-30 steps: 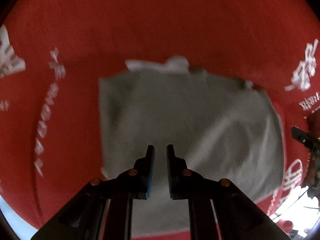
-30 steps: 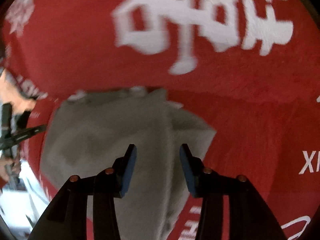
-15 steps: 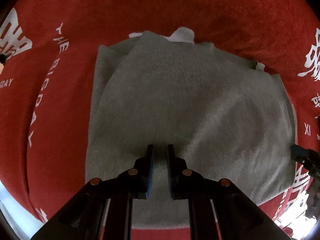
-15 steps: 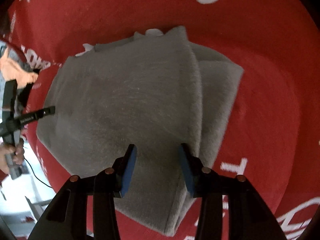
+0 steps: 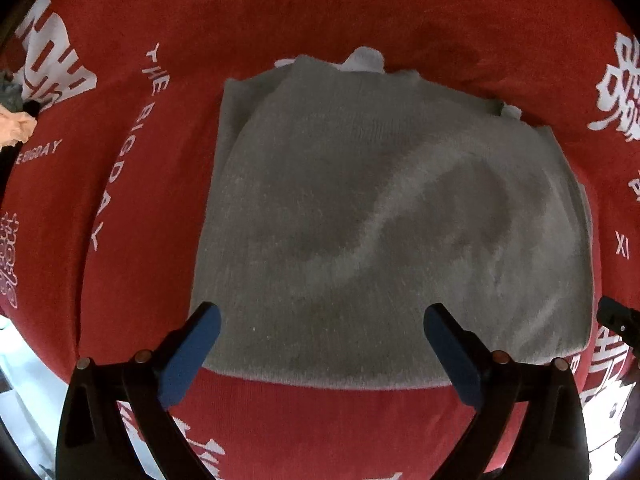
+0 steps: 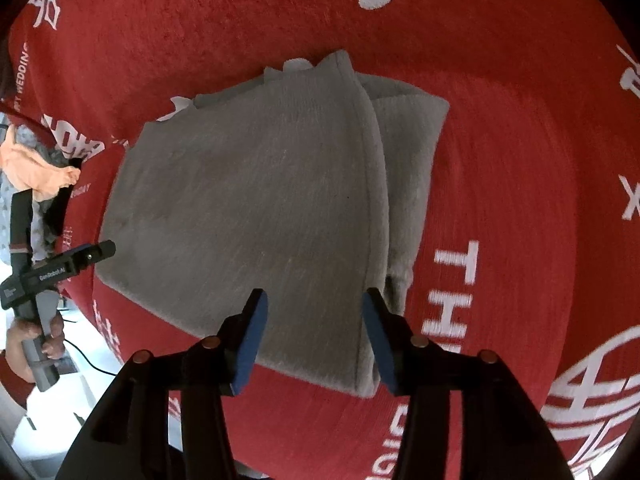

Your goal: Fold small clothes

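A grey knitted garment [image 5: 380, 216] lies folded into a rough rectangle on the red cloth [image 5: 328, 12], with white trim peeking out at its far edge. My left gripper [image 5: 320, 324] is wide open and empty above the garment's near edge. In the right wrist view the same garment [image 6: 256, 200] shows a folded layer along its right side. My right gripper [image 6: 314, 312] is open and empty above the near right corner. The left gripper's tip [image 6: 90, 256] shows at the garment's left edge.
The red cloth [image 6: 520, 160] has white printed letters and symbols. An orange and grey pile of clothes [image 6: 36, 168] lies at the far left; it also shows in the left wrist view [image 5: 14, 120]. The table edge and a pale floor [image 6: 44, 408] lie at the lower left.
My left gripper has opened wide from nearly shut. Both grippers have drawn back towards the garment's near edge. The garment lies flat and still.
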Action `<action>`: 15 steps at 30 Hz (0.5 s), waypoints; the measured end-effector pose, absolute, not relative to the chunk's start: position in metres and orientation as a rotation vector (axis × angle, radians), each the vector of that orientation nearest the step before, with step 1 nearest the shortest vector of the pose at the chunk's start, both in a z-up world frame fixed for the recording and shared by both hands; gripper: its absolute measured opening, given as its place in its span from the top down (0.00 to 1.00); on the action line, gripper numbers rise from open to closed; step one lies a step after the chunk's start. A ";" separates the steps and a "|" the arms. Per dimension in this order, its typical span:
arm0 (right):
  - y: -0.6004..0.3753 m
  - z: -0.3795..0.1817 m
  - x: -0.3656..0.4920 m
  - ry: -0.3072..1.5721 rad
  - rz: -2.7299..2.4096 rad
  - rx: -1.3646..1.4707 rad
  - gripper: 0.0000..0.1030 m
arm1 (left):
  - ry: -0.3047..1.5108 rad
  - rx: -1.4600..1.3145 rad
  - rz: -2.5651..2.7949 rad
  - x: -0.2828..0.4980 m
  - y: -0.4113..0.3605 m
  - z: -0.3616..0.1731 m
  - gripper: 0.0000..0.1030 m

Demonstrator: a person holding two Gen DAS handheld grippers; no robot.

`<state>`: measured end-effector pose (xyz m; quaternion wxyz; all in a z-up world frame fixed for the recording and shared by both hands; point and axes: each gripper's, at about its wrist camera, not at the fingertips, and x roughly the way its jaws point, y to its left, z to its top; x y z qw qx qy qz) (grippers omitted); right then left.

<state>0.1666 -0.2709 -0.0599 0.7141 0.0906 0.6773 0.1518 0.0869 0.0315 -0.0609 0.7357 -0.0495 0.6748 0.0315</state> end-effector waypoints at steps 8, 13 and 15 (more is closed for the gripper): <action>-0.241 -0.046 0.148 1.489 0.332 0.168 0.33 | 1.494 -0.106 0.020 0.069 0.044 -0.060 0.01; -0.220 -0.037 0.130 1.467 0.303 0.170 0.30 | 1.486 -0.084 -0.011 0.061 0.055 -0.061 0.01; -0.210 -0.035 0.120 1.462 0.295 0.176 0.22 | 1.484 -0.089 -0.032 0.057 0.061 -0.061 0.01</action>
